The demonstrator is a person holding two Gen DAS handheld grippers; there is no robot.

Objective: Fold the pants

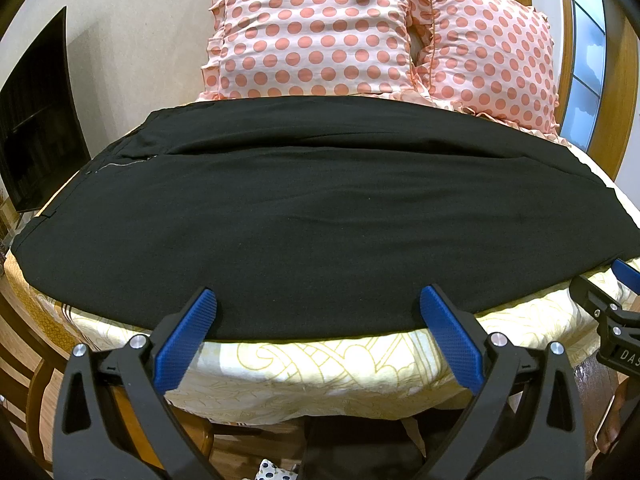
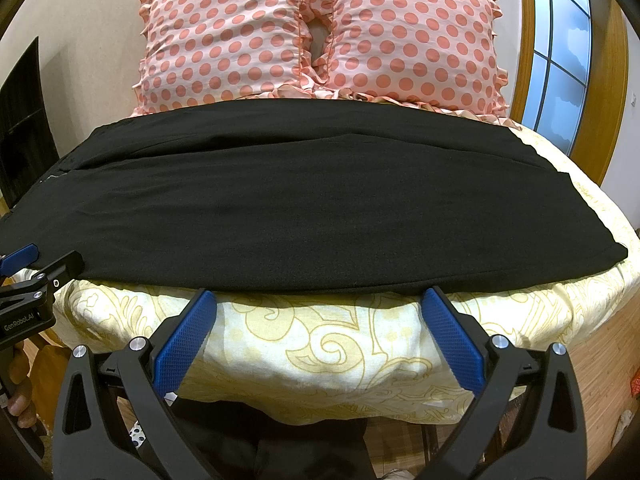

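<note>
Black pants (image 1: 304, 216) lie flat across the bed, waist with a zipper (image 1: 124, 164) at the left, leg ends at the right. They also fill the right wrist view (image 2: 304, 200). My left gripper (image 1: 318, 300) is open and empty, its blue pads over the pants' near edge. My right gripper (image 2: 318, 300) is open and empty, its tips just short of the near hem. Each gripper shows at the edge of the other's view: the right one (image 1: 608, 304), the left one (image 2: 36, 276).
The bed has a cream sheet with a yellow pattern (image 2: 320, 344). Two pink polka-dot pillows (image 1: 312, 28) (image 2: 412, 36) stand at the head. A dark screen (image 1: 36, 132) is at the left, a window (image 2: 560, 52) at the right. Wooden floor lies below the bed edge.
</note>
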